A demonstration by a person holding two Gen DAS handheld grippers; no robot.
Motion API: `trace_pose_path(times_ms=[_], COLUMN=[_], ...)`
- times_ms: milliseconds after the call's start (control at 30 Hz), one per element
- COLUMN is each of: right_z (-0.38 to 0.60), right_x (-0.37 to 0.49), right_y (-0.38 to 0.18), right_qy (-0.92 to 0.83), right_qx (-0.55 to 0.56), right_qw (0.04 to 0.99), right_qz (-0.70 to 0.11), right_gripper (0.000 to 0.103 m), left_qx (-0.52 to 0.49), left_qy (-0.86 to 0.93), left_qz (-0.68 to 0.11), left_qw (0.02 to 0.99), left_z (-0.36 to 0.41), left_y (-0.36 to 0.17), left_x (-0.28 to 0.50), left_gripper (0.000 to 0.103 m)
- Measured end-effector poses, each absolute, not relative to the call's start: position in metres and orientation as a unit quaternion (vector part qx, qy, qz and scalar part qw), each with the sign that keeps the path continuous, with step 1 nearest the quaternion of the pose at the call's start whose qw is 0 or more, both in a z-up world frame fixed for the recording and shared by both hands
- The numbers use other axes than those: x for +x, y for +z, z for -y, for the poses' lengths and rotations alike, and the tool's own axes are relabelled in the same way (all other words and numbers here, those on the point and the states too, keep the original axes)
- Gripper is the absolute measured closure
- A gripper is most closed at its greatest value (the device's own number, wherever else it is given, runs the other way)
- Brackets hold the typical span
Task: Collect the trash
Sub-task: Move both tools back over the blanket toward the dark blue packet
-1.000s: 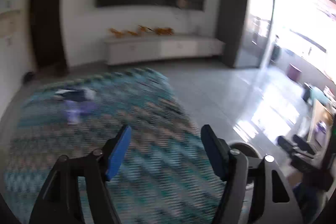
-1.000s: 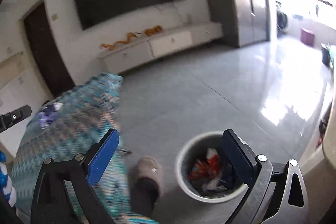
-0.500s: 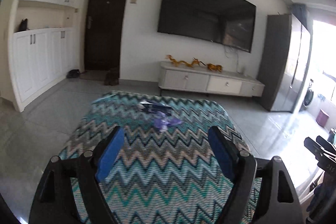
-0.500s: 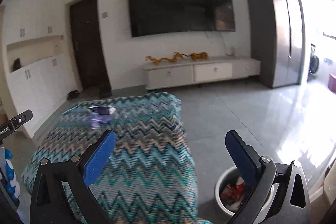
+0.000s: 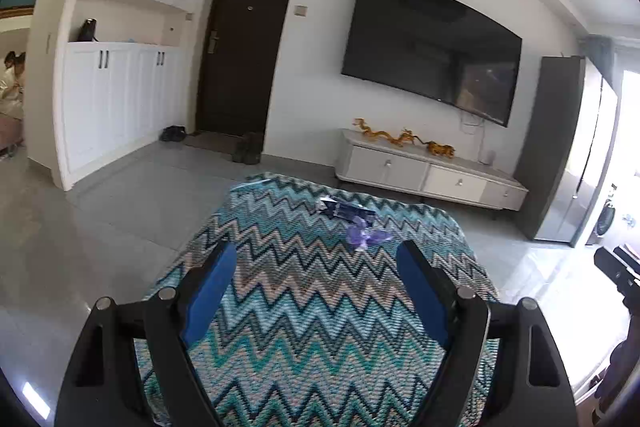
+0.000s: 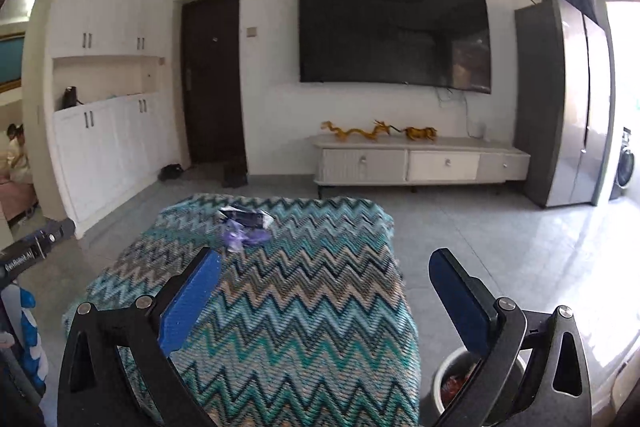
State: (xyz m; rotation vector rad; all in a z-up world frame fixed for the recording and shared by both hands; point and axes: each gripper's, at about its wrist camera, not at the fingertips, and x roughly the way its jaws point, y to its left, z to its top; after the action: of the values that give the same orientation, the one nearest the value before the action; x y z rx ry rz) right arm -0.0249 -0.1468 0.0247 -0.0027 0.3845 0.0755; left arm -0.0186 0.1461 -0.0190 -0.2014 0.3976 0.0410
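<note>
The near stretch of the zigzag-cloth tabletop (image 5: 304, 327) lies bare, so a tool can pass forward over it unhindered until the far end, where a crumpled purple wrapper (image 5: 366, 237) and, just behind it, a flat dark packet (image 5: 346, 209) lie close together as the only things in the way. To the left and right of the tabletop the tiled floor (image 6: 500, 247) is open. A white bin (image 6: 452, 379) stands on the floor close by the tabletop's near right corner, and the low TV cabinet (image 6: 420, 163) closes off the far wall.

Wall television (image 6: 394, 31) above cabinet (image 6: 420, 163), dark door (image 5: 244, 47)
</note>
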Motion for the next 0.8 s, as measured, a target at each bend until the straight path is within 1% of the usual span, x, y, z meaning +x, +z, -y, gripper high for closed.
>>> trace_pose_path(times_ms=[200,500,800], right_z=[0.144,0.172,0.179], right_x=[-0.034,-0.044,-0.048], right_y=[0.024,0.014,0.009], right_qy=[0.08,0.082,0.08], right_qx=[0.001,0.026,0.037], right_qw=[0.982,0.982,0.981], right_qz=[-0.174,-0.167,-0.173], right_gripper=[0.001,0.001,0.001], left_qx=[-0.08,-0.033,-0.024], left_qy=[0.046,0.042,0.035], left_qz=[-0.195,-0.198,-0.204], left_qw=[0.976,0.979,0.978], left_z=[-0.134,-0.099,-0.095], left_y=[-0.013,-0.012,-0.015], left_x=[-0.031,-0.038,-0.033], left_gripper=[0.021,0.021,0.021])
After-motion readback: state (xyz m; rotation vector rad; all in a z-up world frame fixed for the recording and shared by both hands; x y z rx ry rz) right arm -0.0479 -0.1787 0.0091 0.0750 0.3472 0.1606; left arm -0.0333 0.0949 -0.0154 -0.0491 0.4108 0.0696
